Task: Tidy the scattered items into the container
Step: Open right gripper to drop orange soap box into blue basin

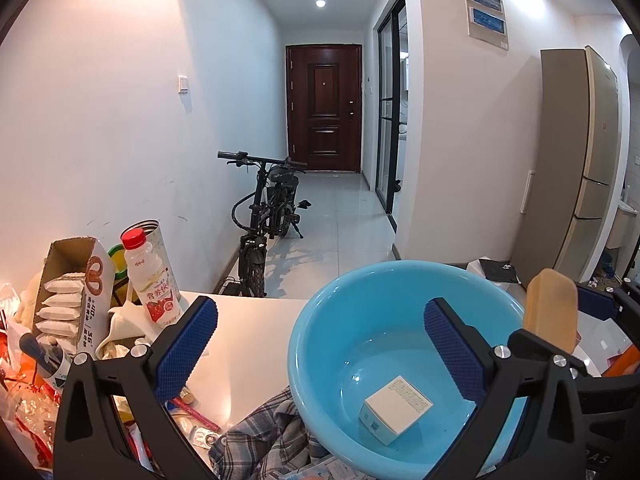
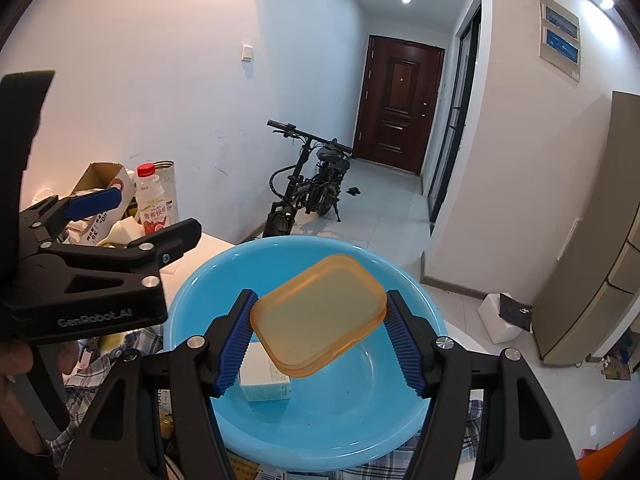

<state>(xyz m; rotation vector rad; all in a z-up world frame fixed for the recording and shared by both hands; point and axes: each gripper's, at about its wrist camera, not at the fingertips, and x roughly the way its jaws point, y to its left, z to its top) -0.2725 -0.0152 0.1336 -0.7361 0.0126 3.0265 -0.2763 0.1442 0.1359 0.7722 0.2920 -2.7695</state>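
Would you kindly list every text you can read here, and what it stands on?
"GenRobot.AI": on the left gripper body.
"营养快线": on the red-capped bottle.
"36": on the pretzel box; its other print is too blurred.
Fine print on the white box in the basin: too small to read.

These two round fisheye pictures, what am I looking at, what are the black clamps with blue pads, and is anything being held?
A person holds a hand-operated gripping tool in each hand; each carries a camera looking along its two fingers. The left view shows the left tool, open and empty, above a white table. The right view shows the right tool clamped on an orange plastic case above a blue basin. A small white box already lies in the basin. Beside it are a plaid cloth, a red-capped drink bottle and an open snack carton.
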